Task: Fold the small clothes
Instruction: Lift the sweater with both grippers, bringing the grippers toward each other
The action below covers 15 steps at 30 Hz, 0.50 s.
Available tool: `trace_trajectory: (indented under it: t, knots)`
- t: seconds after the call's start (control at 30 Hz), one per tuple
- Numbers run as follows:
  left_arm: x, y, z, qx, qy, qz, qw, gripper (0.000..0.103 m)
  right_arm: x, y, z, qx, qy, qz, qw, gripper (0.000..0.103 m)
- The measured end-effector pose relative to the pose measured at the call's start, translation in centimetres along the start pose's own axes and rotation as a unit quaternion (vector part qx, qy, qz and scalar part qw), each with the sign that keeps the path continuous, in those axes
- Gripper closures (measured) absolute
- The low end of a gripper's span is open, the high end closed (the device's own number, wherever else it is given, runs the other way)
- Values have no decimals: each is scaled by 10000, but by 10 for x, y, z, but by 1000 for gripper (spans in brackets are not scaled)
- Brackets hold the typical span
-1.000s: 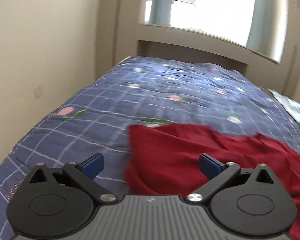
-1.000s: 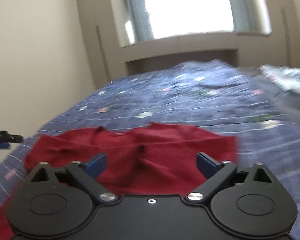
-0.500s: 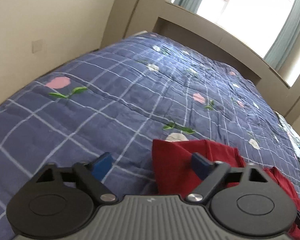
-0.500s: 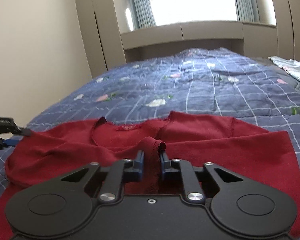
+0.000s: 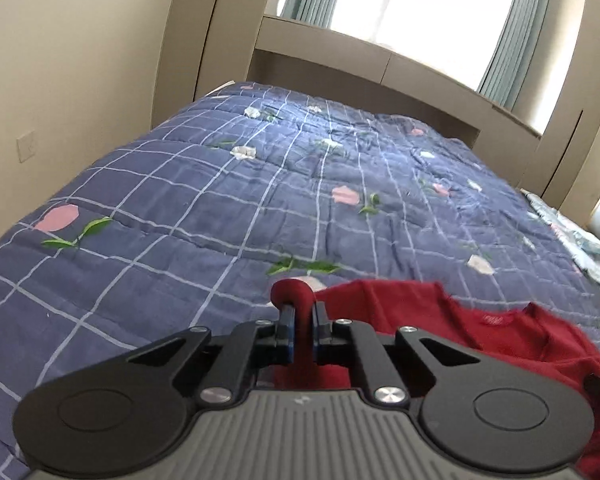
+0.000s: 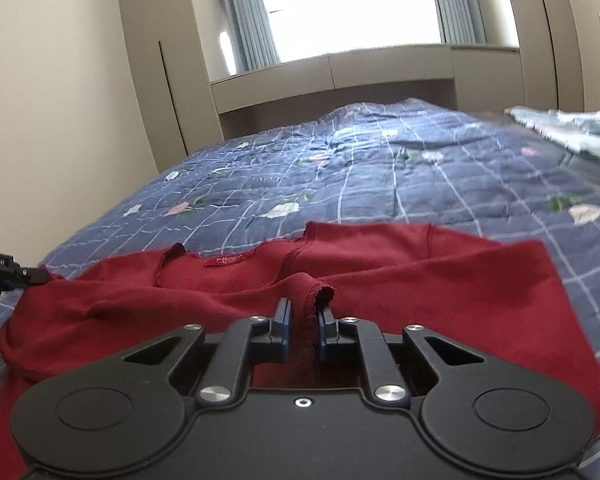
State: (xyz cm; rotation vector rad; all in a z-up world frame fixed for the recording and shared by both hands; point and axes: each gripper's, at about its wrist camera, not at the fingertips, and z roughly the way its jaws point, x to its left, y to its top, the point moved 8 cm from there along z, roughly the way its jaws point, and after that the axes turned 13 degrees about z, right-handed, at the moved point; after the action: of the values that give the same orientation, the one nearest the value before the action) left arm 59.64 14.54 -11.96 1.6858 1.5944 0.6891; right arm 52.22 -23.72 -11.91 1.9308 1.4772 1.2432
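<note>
A dark red long-sleeved top (image 6: 400,280) lies spread on the blue checked quilt (image 6: 440,184), neck opening and label facing me. My right gripper (image 6: 303,314) is shut on a fold of its fabric near the neckline. My left gripper (image 5: 302,314) is shut on a bunched edge of the same red top (image 5: 440,312) at its left end. The left gripper's tip also shows at the left edge of the right wrist view (image 6: 4,274), touching the top's left sleeve.
The quilt (image 5: 220,200) covers a bed that runs to a beige headboard shelf (image 6: 340,76) under a bright window. A beige wall (image 5: 60,60) flanks the bed on the left. A pale patterned cloth (image 6: 568,128) lies at the far right.
My left gripper closed on the top's left edge; it was open half a second ago. My right gripper closed on the fabric a second to half a second ago and still holds it.
</note>
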Motion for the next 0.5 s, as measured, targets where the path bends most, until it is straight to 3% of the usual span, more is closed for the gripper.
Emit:
trace_trajectory:
  t: [0.03, 0.1, 0.17, 0.2, 0.37, 0.5]
  knots:
    - [2, -1, 0, 1, -11, -81, 10000, 87, -3, 1, 0, 1, 47, 106, 9999, 85]
    - [7, -3, -7, -88, -10, -272, 9996, 61, -7, 0, 0, 16, 116, 278, 9995, 84]
    - [16, -6, -20, -223, 48, -333, 9992, 41, -9, 0, 1, 33, 170, 372, 9992, 84]
    - [19, -8, -30, -324, 114, -293, 9990, 36, -9, 0, 0, 26, 179, 377, 9991, 81]
    - [25, -26, -71, -393, 211, 542, 9975, 28, -7, 0, -1, 10, 188, 322, 9993, 77]
    - [21, -46, -86, -187, 300, 1545, 9874, 28, -6, -1, -1, 23, 197, 300, 9994, 74]
